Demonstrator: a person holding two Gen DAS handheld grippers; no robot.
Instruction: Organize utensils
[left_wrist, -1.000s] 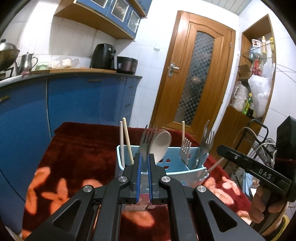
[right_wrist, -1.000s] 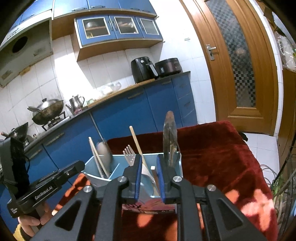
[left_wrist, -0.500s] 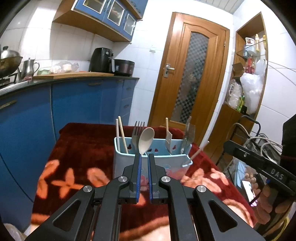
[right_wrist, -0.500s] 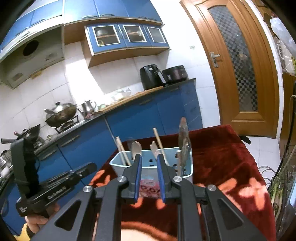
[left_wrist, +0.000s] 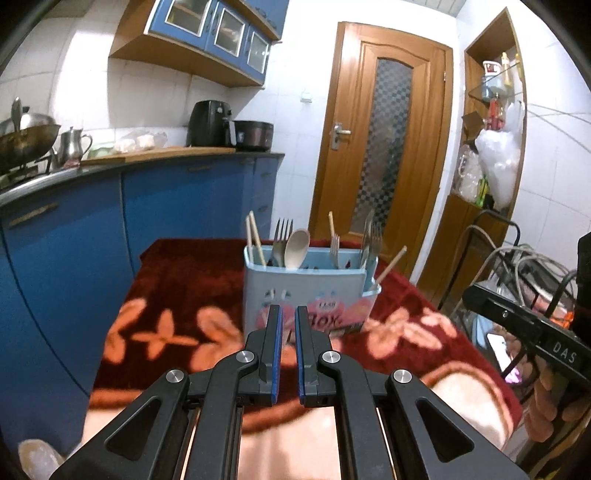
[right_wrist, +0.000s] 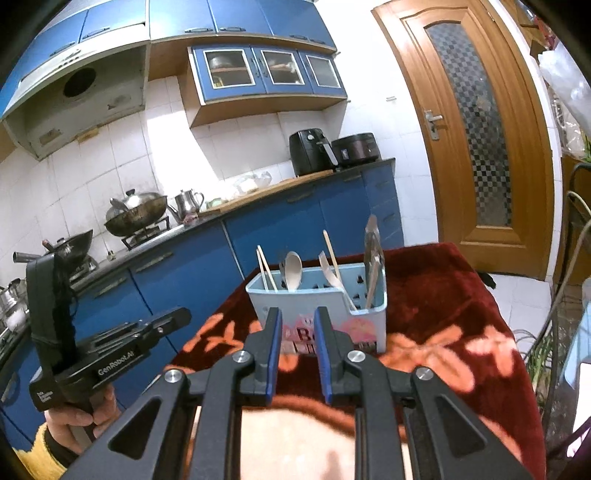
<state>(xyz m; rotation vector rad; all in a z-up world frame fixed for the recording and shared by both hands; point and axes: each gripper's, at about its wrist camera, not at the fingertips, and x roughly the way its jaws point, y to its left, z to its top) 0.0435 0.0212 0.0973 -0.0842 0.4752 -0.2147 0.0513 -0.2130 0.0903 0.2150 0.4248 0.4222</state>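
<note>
The left gripper is nearest in its own view; its blue-lined fingers stand with only a narrow gap and hold nothing. The right gripper has a somewhat wider gap, also with nothing between its fingers; both hang above the red flowered cloth that covers the table, on the near side of it.

Beyond them, about in the middle of the cloth, stands the light blue utensil holder. In it I see chopsticks at its left end, a fork and a pale spoon beside them, more forks toward its right end, and one chopstick leaning out over the right corner.

What could go wrong, as I judge it: the holder looks light and tall, so a push from a finger on its rim could tip it or make it slide on the soft cloth; the leaning chopstick could fall out over the corner if something touches it; a narrow gap may miss a thin handle among so many close neighbours.

Writing: the front of the holder shows "BOX" in the left view, and only "B" is clear in the right view; the small line above it I cannot read. The other hand's device shows "DAS" in the left view and "GenRobot.AI" in the right view.

Far behind are the blue cabinets and the wooden door.
</note>
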